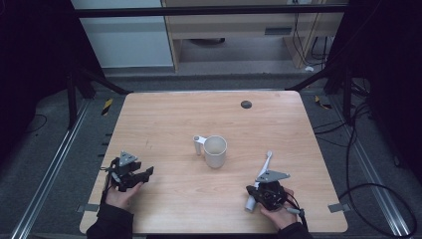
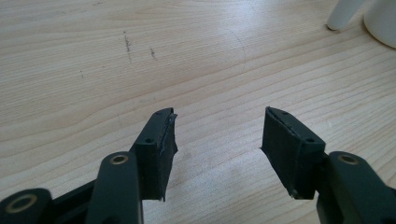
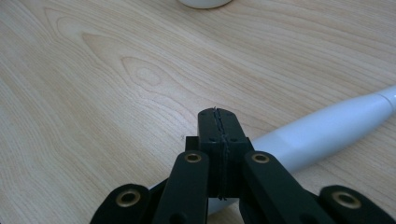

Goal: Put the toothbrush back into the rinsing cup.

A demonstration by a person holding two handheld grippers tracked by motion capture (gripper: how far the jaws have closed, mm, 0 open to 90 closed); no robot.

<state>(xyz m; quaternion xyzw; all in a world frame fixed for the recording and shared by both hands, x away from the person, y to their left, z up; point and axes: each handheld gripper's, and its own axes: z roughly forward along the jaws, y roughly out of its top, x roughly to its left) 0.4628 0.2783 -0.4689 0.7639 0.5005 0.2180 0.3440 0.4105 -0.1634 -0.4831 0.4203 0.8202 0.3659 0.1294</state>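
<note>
White plastic toothbrush [image 1: 260, 179] is lying near right on the desk [image 1: 169, 119], under the right gripper [image 3: 219, 122], whose fingers are pressing together empty. Probably light, stiff, slippery; the thick handle is offering best hold.

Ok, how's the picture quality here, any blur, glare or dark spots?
High view: table evenly lit, surroundings dark, mug and toothbrush soft. Left gripper view: wood grain sharp, open left gripper slightly soft, mug edge washed out. Right gripper view: shut right gripper crisp, toothbrush handle bright, no harsh shadows.
</note>
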